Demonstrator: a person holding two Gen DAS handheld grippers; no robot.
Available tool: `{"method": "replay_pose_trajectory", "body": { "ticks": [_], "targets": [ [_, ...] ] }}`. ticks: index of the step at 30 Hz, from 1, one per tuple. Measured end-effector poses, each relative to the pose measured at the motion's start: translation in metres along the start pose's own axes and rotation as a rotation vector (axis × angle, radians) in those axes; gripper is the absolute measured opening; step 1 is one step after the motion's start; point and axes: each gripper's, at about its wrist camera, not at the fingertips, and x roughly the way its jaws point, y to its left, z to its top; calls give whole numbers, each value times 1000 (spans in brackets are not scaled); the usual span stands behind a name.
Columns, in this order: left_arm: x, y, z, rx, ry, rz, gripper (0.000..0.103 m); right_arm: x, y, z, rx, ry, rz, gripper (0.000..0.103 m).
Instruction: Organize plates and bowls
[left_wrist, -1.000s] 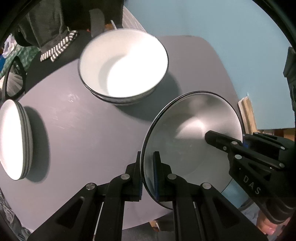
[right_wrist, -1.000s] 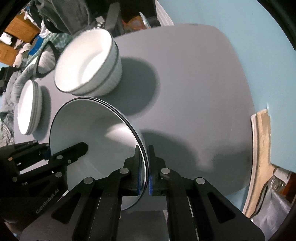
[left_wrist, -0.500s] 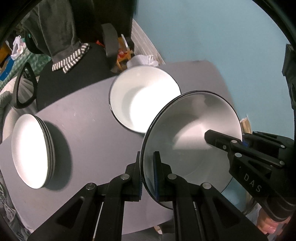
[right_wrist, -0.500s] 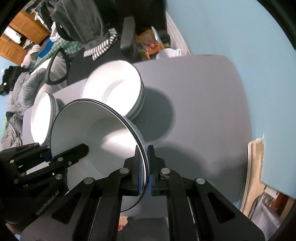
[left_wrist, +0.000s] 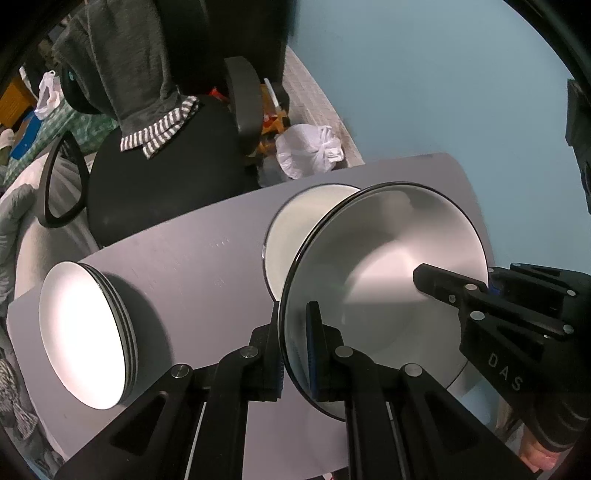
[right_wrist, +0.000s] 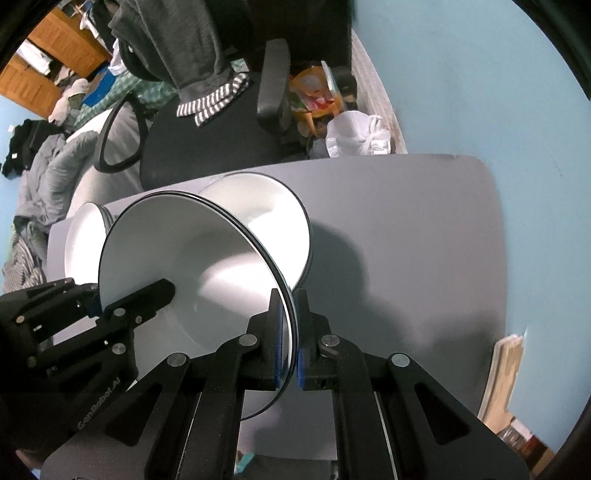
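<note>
Gripping opposite edges of one wide white bowl (left_wrist: 388, 280), a person is carrying it above a grey table (left_wrist: 207, 266), with both hand-held grippers pointing steeply down. Going left to right in the left wrist view: a stack of white plates (left_wrist: 85, 332) is sitting near the table's left end, well apart from the carried piece; the left gripper (left_wrist: 295, 354) is clenched on the bowl's near rim, one pad inside and one outside; a stack of deep white bowls (left_wrist: 291, 236) is standing behind it, partly hidden by the carried bowl; and the right gripper (left_wrist: 491, 288) is pinching the far rim. In the right wrist view that gripper (right_wrist: 291, 350) is showing its blue pads pressed flat on either side of the thin dark-edged rim, with the bowl stack (right_wrist: 273, 218) just beyond.

The bowl is looking like glazed ceramic: stiff, smooth, probably slippery under the pads, fairly heavy for its thin edge, and liable to chip or shatter if dropped or knocked against the stack. Holding it at two opposite points of the rim is appearing sound, since a single pinch would likely let it swing. Judging by its position, it is probably heading for the bowl stack, where a level, gentle lowering would be wise.
</note>
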Motion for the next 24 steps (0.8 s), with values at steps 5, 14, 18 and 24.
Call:
{"method": "replay_pose_trajectory", "body": {
  "ticks": [5, 14, 18, 24],
  "targets": [
    [8, 3, 8, -2, 9, 27, 9, 6, 2, 13, -4, 16, -1, 5],
    [19, 5, 18, -8, 37, 55, 9, 20, -5, 25, 23, 60, 24, 6],
    [24, 3, 20, 3, 49, 70, 9, 25, -5, 28, 15, 75, 17, 6],
    [31, 4, 21, 14, 64, 80, 11, 32, -5, 31, 5, 89, -1, 6]
  ]
}}
